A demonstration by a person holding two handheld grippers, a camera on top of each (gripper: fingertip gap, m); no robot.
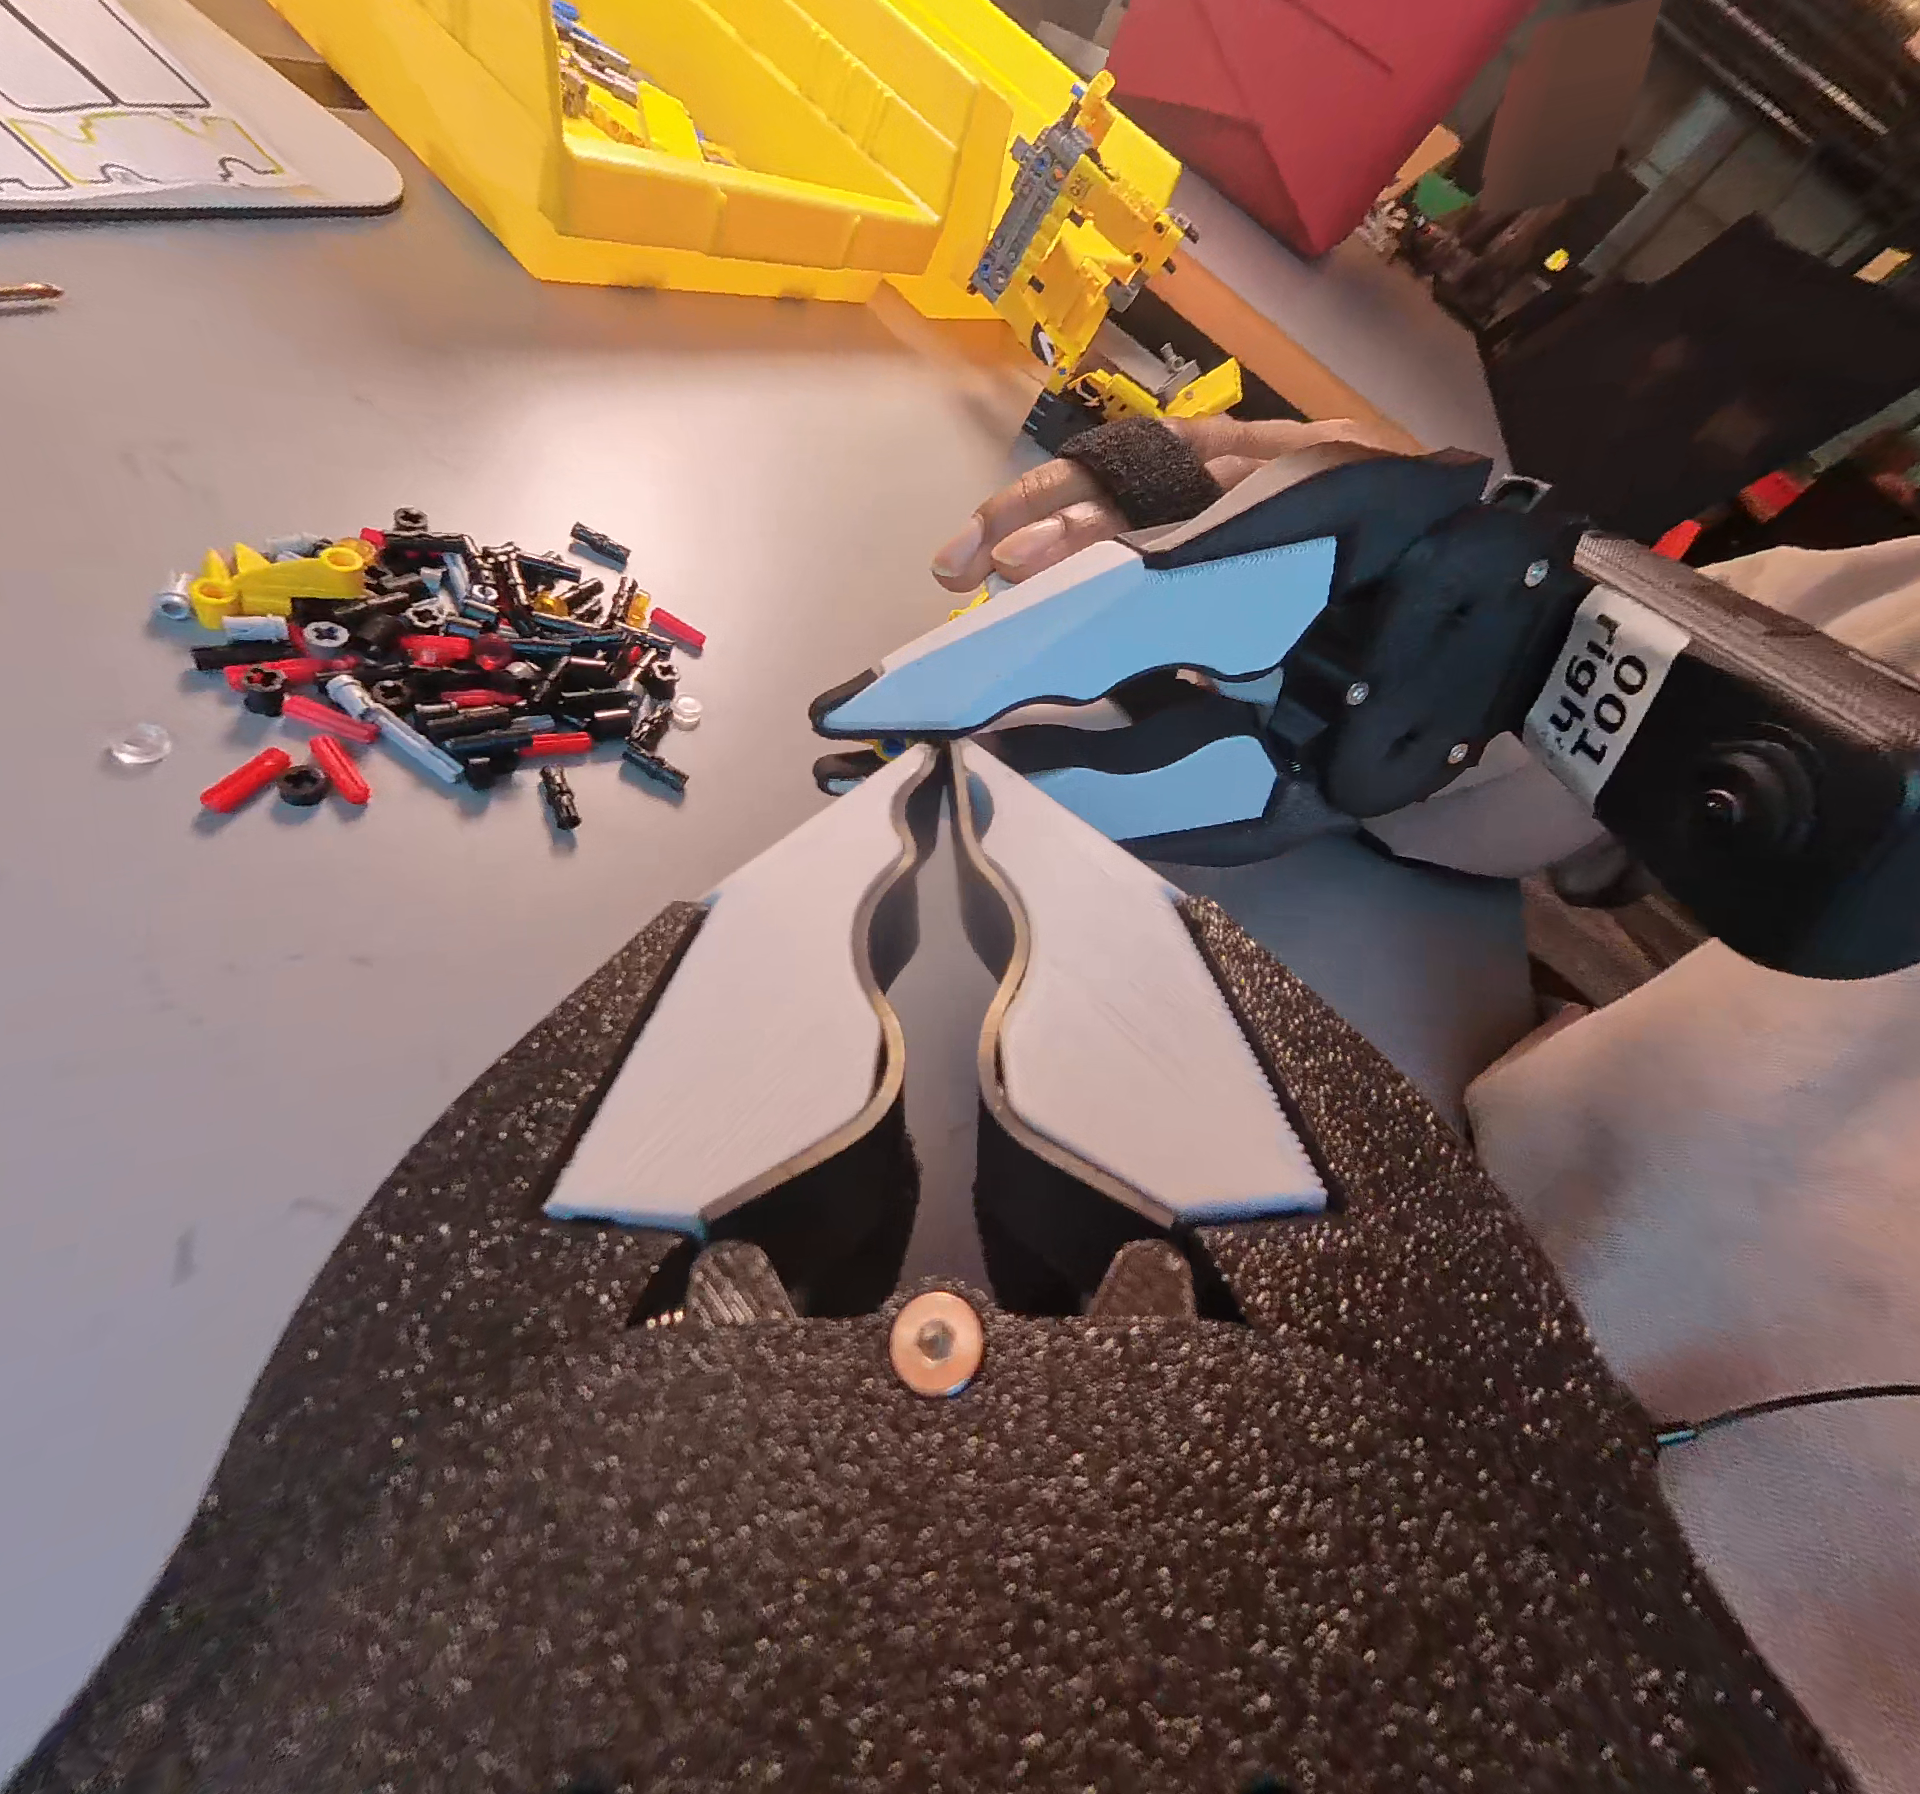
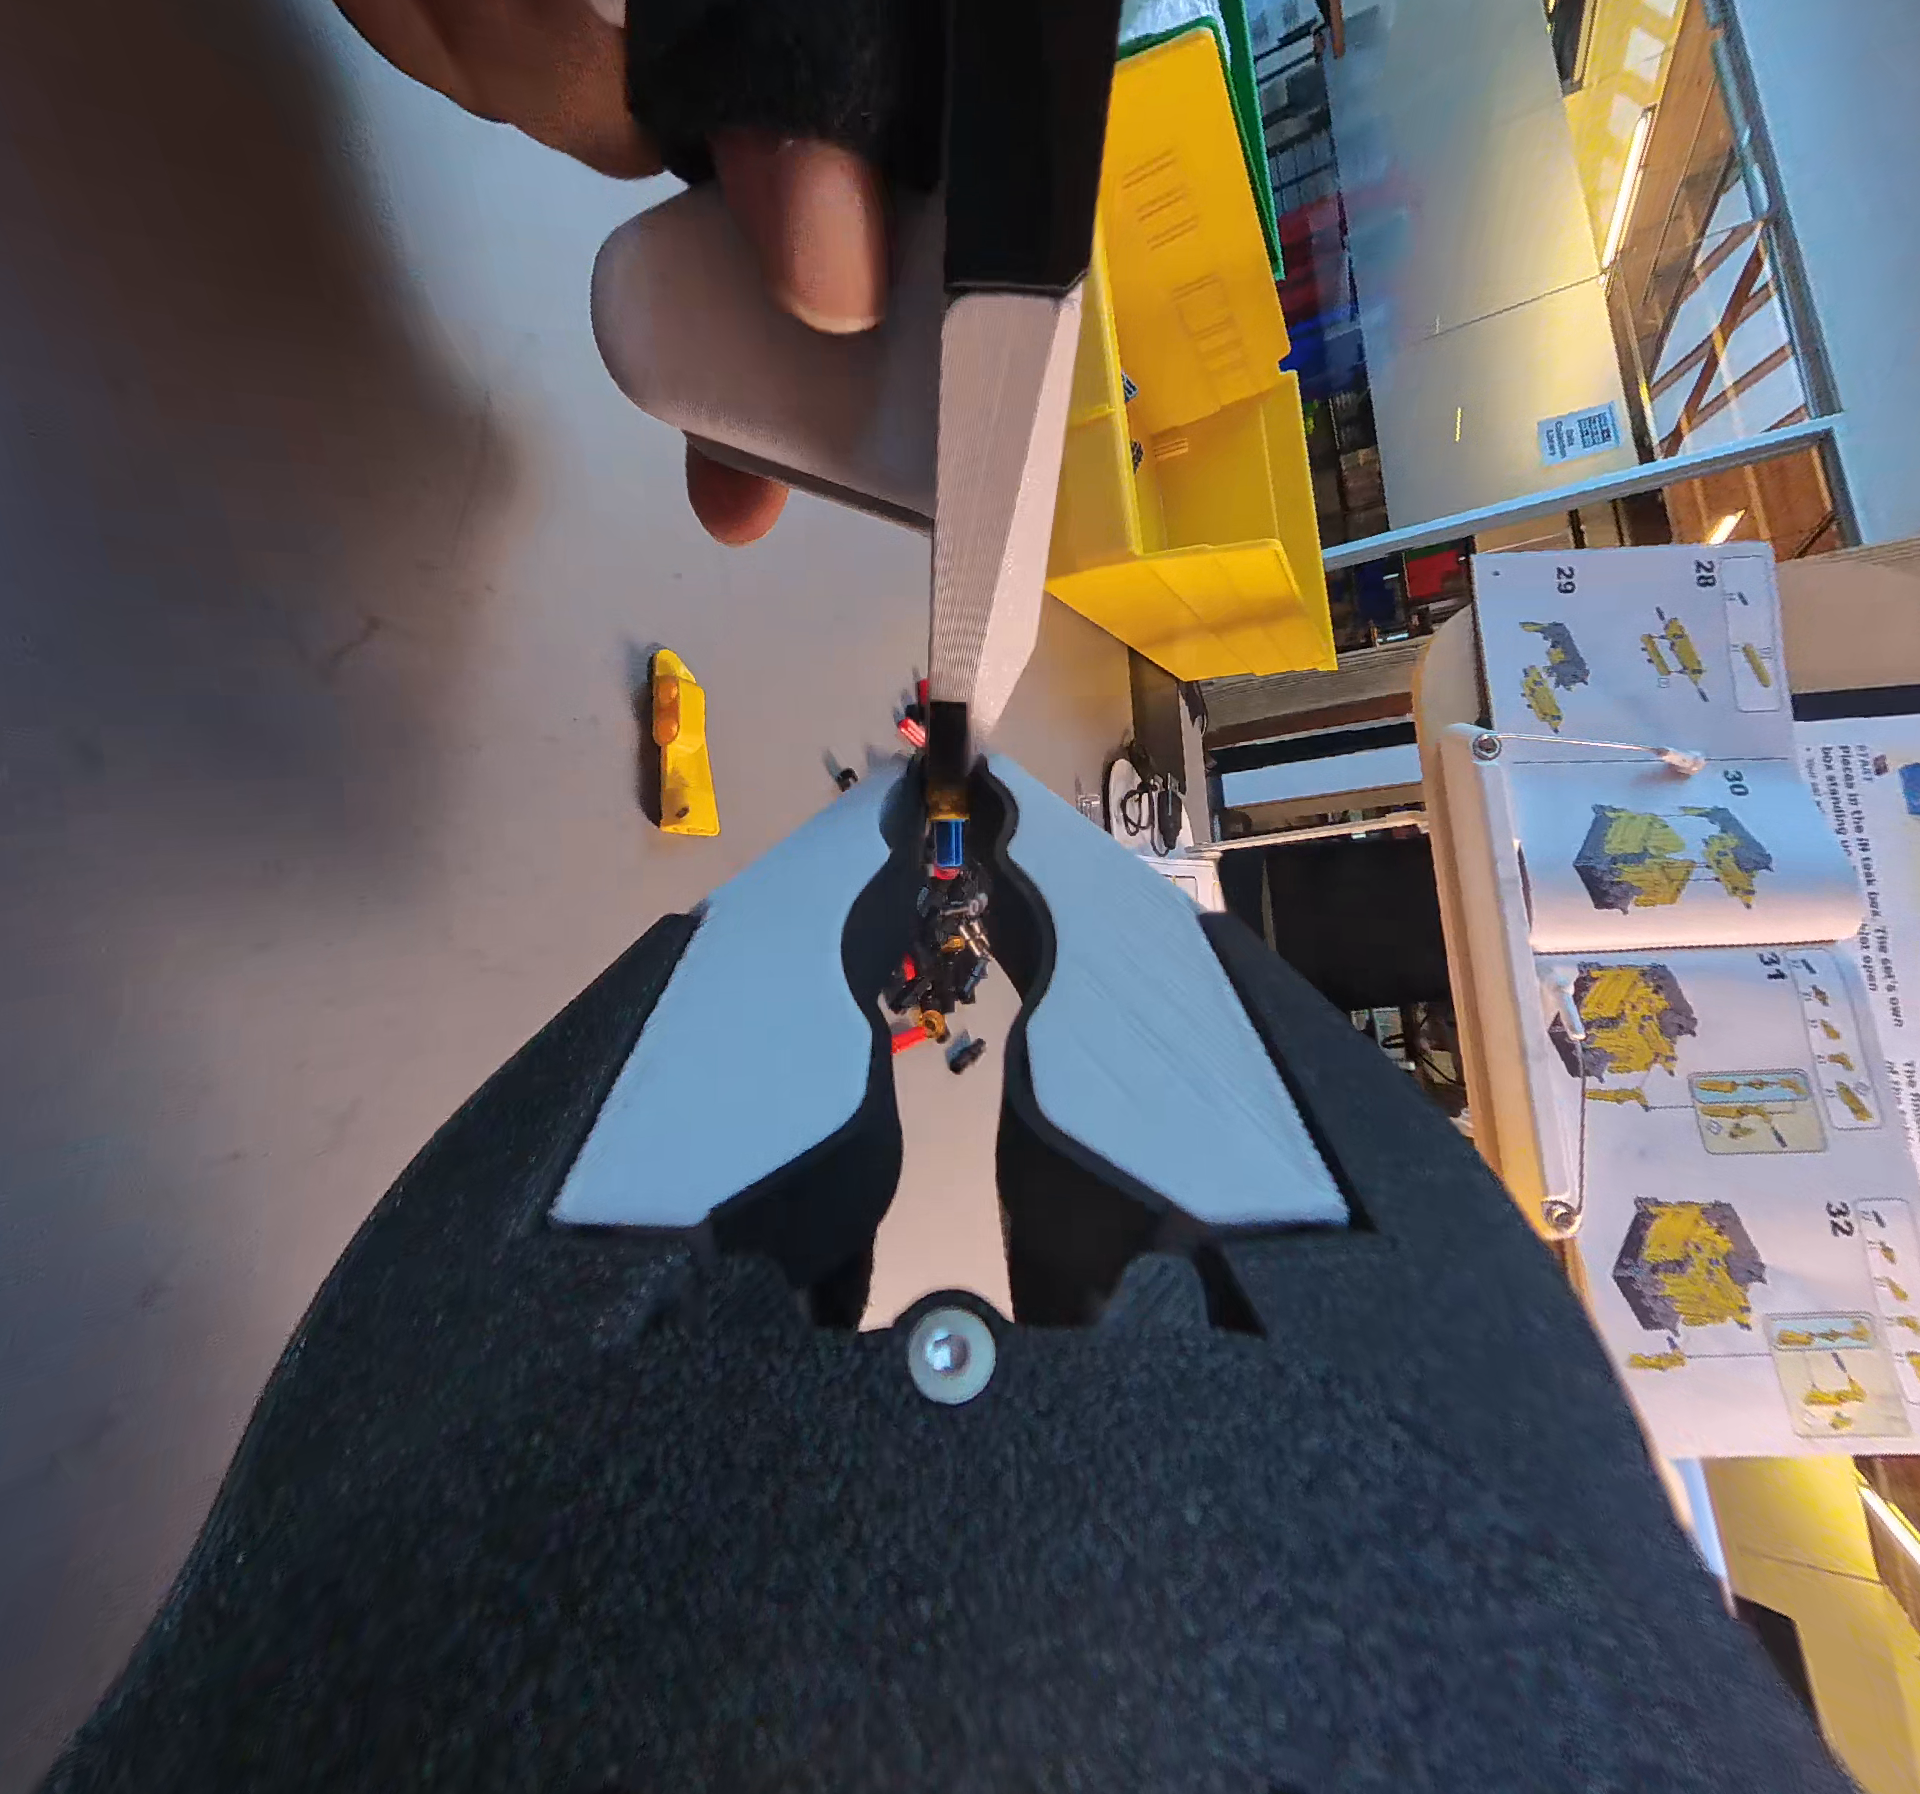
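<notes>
**A:** Layout?
**B:** Grey table (image 1: 312,1017). Yellow sorting bins (image 1: 727,82) at the back, with a half-built yellow model (image 1: 1081,227) beside them. Loose pin pile (image 1: 447,653) sits left of both claws.
**A:** Claws?
**B:** Right gripper (image 2: 951,783) looks clenched on a small blue-and-amber pin (image 2: 945,835), low over the table. Left gripper (image 1: 940,757) is nearly closed with its tips at that pin; can't tell if it's gripping. The hold is at the very tips, so probably slip-prone.

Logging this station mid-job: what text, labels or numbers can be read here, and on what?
I don't quote writing; it stands on these:
White label band on the right gripper: short dark print, legible.
Instruction booklet: step numbers legible, small print blurred.
Small sign on the glass wall: too small to read.
</notes>
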